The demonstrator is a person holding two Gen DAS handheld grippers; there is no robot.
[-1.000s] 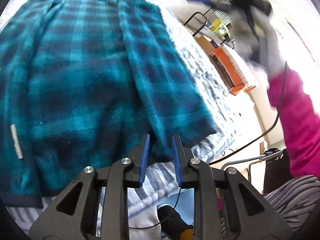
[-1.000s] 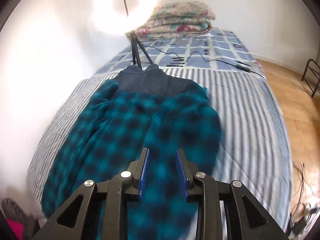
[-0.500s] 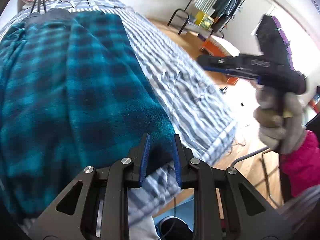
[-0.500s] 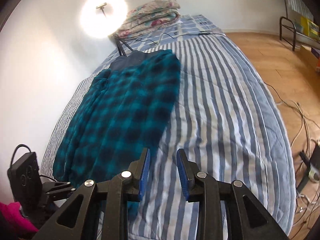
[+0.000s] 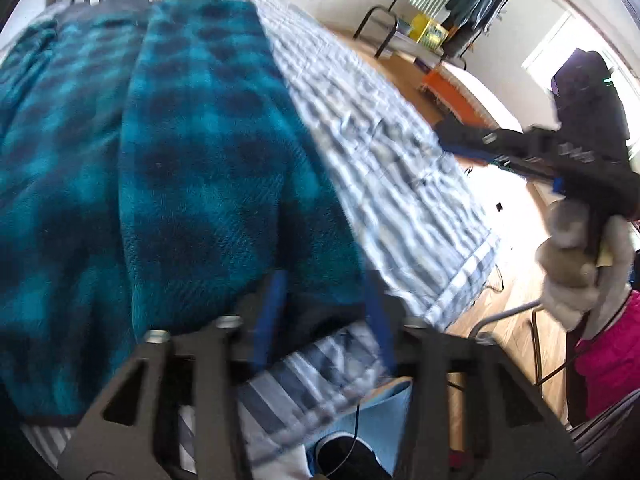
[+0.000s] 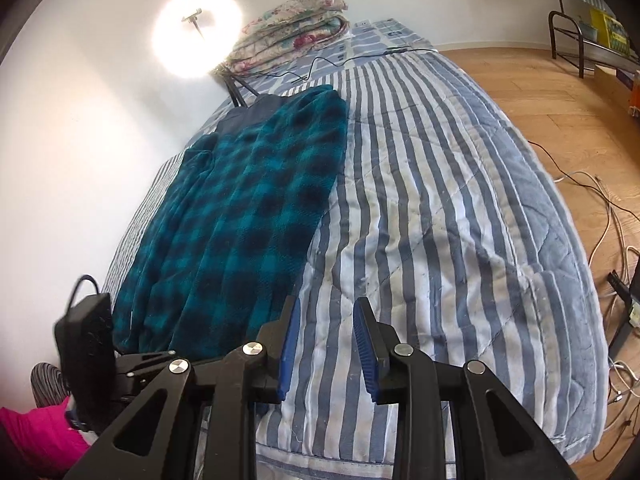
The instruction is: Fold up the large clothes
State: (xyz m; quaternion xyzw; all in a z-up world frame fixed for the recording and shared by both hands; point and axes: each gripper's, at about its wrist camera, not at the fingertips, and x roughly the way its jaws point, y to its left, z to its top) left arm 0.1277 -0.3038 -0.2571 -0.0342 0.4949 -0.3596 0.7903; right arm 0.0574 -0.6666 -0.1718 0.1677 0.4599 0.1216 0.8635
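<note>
Taken from the left: the teal-and-black plaid fleece garment (image 5: 168, 168) lies lengthwise along the left side of the striped quilt (image 6: 432, 208), folded into a long narrow strip. Its dark plain band is at the far end, toward twelve o'clock, and its near hem reaches almost to the near edge of the bed. In the right wrist view the garment runs from about eleven o'clock down to eight o'clock.

The left gripper (image 5: 324, 312) sits at six o'clock in its own view, over the garment's near right corner. Its jaws are opening. The corner's dark hem lies between the blue pads; the frame is blurred here, but the pads seem to stand clear of the cloth on both sides, so nothing looks clamped.

To the right of the garment is bare quilt. The right gripper (image 6: 326, 340) points down over it at six o'clock in its own view, just beside the garment's right edge. Its jaws stand part-way apart with only striped quilt showing between them; it holds nothing. In the left wrist view this same tool appears at three o'clock, off the bed's right side, carried by a gloved hand (image 5: 576, 264) with a pink sleeve (image 5: 612, 344) below it.

At the head of the bed, near twelve o'clock, a folded floral blanket (image 6: 292, 24) lies beside a lit ring light (image 6: 196, 32) on a tripod. Cables (image 6: 600, 208) trail across the wooden floor (image 6: 540, 92) at three o'clock.
</note>
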